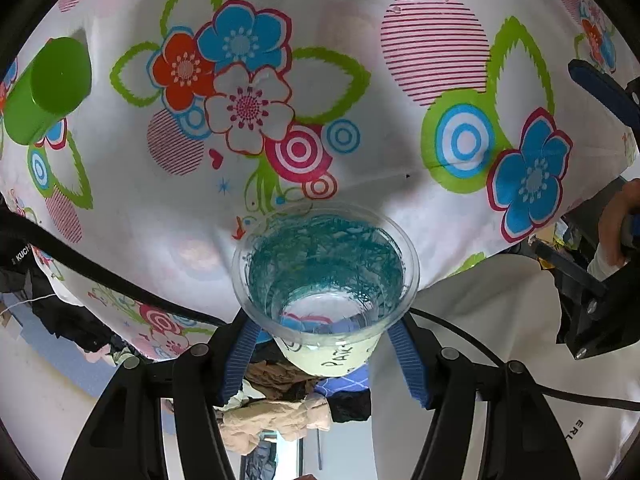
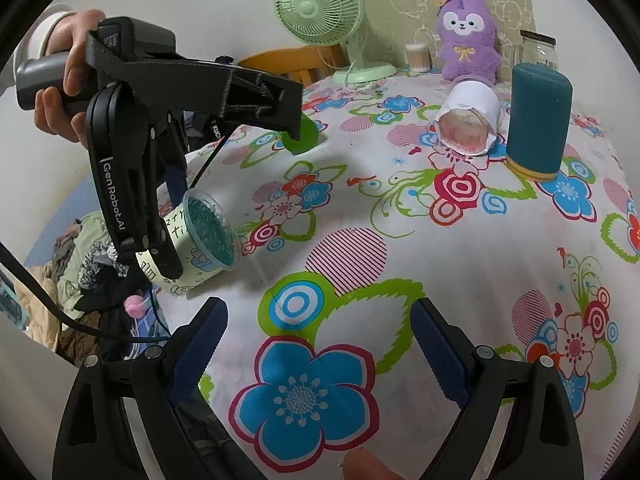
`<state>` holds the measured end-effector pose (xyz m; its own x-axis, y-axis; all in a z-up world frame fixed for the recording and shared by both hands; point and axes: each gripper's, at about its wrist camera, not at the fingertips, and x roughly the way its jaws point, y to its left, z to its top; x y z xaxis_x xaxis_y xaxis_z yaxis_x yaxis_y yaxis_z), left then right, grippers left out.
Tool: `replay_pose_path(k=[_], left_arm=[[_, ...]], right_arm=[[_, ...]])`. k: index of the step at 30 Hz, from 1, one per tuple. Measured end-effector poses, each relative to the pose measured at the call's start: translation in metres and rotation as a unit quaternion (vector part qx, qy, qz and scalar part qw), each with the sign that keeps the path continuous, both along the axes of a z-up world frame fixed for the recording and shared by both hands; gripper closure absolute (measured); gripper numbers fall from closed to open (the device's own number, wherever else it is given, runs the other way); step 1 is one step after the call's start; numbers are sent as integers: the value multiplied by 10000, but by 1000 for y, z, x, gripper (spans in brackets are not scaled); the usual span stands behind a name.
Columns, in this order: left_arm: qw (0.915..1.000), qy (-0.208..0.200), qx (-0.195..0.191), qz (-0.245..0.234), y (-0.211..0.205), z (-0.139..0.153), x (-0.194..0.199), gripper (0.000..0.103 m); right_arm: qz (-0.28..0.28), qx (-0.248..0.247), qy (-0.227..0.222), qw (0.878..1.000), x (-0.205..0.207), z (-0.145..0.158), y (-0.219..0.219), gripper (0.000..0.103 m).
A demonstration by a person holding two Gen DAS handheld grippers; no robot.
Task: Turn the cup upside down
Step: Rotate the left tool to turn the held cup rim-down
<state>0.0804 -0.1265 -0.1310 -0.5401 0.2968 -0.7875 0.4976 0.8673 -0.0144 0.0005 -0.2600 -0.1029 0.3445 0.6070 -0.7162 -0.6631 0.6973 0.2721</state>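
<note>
A clear plastic cup [image 1: 326, 280] with teal scribble inside and a white paper label is held between the blue pads of my left gripper [image 1: 320, 344]. It is tilted on its side with its mouth towards the table, just above the near left table edge. In the right wrist view the same cup [image 2: 200, 240] hangs in the left gripper [image 2: 168, 256] over the flowered tablecloth [image 2: 360, 248]. My right gripper [image 2: 316, 348] is open and empty above the cloth, to the right of the cup.
A green cup [image 1: 48, 88] stands upside down at the far left. A white-wrapped cup [image 2: 470, 120] lies on its side beside a dark teal upside-down cup [image 2: 538, 120]. A green fan [image 2: 324, 12], a purple plush [image 2: 468, 36] and a jar [image 2: 536, 50] stand at the back.
</note>
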Motion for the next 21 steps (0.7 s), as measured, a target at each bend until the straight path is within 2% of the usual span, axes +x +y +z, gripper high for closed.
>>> replay_pose_path(k=[3,5,7,8,13,19,21], left_arm=[[9998,-137,-90,-61,0,2,-3,33],[9995,-262,-189,-40,-1,4,-13,25],[9987,-393,-330,17,2,11,-17,11],[9980,-472,-411,62,3,14,-19,9],[9946,-789,-646,202,20,26,-32,2],[9931,-746,-790,430,41,14,-58,3],[9927,-769,-802,461,44,7,-64,6]], right_arm=[[-39,-25,4,10000,1,0,-2,9],[-81,-65,-30,9999,1,1,-3,9],[-100,-98,-61,9999,1,2,-2,9],[-102,-106,-78,9999,1,3,-1,9],[-55,-112,-128,9998,-5,7,6,9],[-39,-142,-102,9998,-8,8,11,9],[-56,-144,-105,9998,-7,8,12,9]])
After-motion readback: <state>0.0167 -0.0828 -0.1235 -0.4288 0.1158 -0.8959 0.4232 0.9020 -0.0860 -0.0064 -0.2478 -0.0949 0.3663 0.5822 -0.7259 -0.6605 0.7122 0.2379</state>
